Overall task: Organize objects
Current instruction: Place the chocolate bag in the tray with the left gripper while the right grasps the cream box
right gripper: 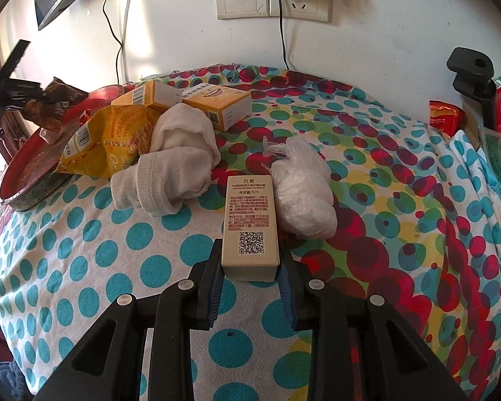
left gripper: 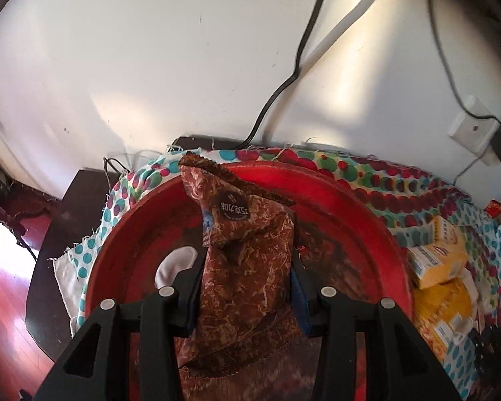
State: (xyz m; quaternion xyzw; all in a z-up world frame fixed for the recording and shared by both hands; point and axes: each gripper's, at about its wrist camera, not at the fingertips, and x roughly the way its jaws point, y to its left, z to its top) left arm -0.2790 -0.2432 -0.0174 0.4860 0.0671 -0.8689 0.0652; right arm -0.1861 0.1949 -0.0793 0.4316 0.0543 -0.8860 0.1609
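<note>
My left gripper (left gripper: 247, 267) is shut on a brown snack packet (left gripper: 247, 267) and holds it over the round red tray (left gripper: 350, 193); the packet hides much of the tray's floor. A small white object (left gripper: 175, 264) lies in the tray to the left of the packet. From the right wrist view the same packet (right gripper: 50, 103) hangs above the tray (right gripper: 33, 187) at the far left. My right gripper (right gripper: 250, 264) is shut on a beige box (right gripper: 250, 224) with a QR code, just above the dotted cloth (right gripper: 117, 260).
Yellow boxes (right gripper: 217, 107), a yellow bag (right gripper: 110, 147), rolled white socks (right gripper: 173, 163) and a crumpled plastic bag (right gripper: 304, 193) lie on the cloth. Wall sockets (right gripper: 274, 0) with cables sit behind. A black clamp (right gripper: 474, 77) and red packets (right gripper: 442, 117) stand at right.
</note>
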